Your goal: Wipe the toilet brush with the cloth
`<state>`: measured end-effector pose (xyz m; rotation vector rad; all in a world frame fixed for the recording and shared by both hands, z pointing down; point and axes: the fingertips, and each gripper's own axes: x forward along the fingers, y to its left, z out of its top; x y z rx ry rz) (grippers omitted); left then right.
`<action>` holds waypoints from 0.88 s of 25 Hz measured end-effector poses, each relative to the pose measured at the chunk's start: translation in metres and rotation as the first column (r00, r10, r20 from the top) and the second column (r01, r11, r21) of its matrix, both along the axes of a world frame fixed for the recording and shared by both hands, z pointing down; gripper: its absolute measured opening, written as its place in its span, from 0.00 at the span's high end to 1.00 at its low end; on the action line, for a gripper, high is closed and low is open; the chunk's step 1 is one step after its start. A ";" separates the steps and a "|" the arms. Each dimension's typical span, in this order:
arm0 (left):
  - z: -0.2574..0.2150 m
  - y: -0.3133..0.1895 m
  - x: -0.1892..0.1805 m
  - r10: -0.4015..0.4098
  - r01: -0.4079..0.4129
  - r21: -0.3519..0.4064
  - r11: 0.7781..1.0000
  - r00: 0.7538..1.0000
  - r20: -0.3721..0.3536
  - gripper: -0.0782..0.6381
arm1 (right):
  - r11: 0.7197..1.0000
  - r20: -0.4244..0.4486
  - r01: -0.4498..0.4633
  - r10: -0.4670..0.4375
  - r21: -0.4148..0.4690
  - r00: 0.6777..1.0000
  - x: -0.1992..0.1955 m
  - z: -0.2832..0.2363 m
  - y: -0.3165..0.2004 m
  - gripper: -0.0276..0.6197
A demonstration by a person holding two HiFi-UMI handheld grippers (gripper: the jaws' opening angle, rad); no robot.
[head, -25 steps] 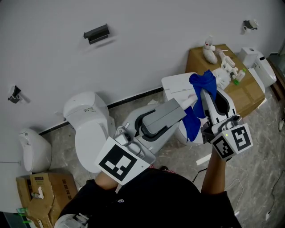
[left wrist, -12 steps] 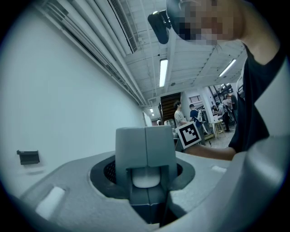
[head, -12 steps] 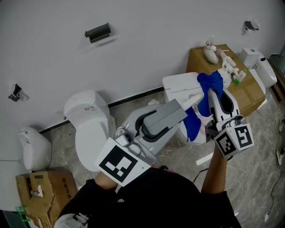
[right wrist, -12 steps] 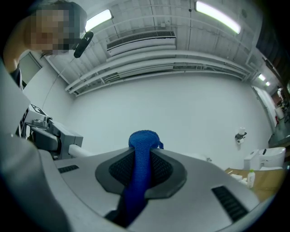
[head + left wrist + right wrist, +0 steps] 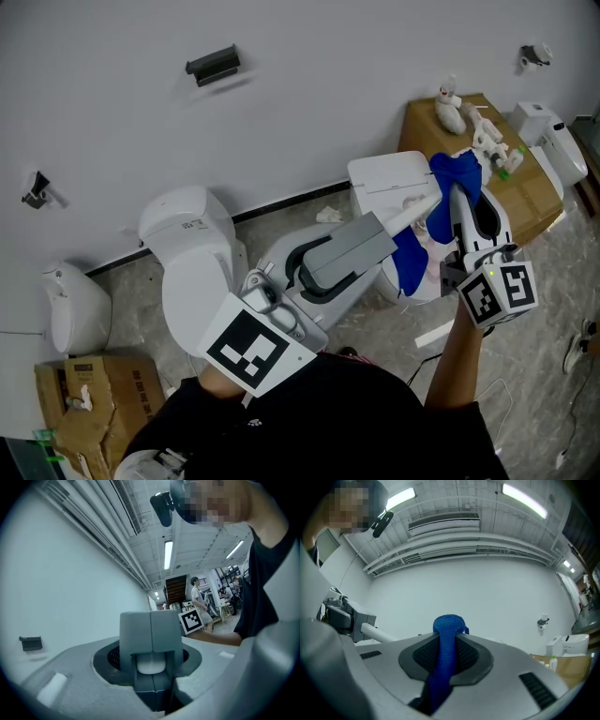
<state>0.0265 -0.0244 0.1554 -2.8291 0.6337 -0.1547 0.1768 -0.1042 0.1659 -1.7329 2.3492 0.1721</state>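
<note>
Marble floor and white wall lie behind the brush (image 5: 412,212), its handle level above the right toilet (image 5: 386,176), clamped in the left tongs (image 5: 371,236). Right tongs (image 5: 445,641) pinch the cloth (image 5: 455,176) draped against its far end. Wiping looks under way; next, slide the cloth along the handle

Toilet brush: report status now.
Left tongs clamped on toilet brush handle. Right tongs shut on blue cloth, cloth meeting the handle. Nothing in the way.
</note>
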 end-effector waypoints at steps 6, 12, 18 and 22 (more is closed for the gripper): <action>0.001 0.001 -0.005 0.001 -0.001 -0.017 1.000 1.000 -0.011 0.65 | 1.000 -0.011 -0.021 0.021 -0.011 1.000 0.004 0.004 -0.002 0.86; 0.003 0.000 -0.009 0.000 0.000 -0.011 1.000 1.000 -0.008 0.65 | 0.999 0.002 -0.031 0.031 -0.008 1.000 0.004 0.007 -0.002 0.86; 0.004 -0.001 -0.016 0.001 -0.001 -0.025 1.000 1.000 -0.021 0.65 | 0.998 0.039 -0.032 0.030 0.048 0.999 -0.002 0.002 0.002 0.86; 0.004 -0.005 -0.016 -0.001 0.000 -0.019 1.000 1.000 -0.023 0.65 | 0.998 0.057 -0.011 0.007 0.064 0.998 -0.005 -0.003 0.005 0.86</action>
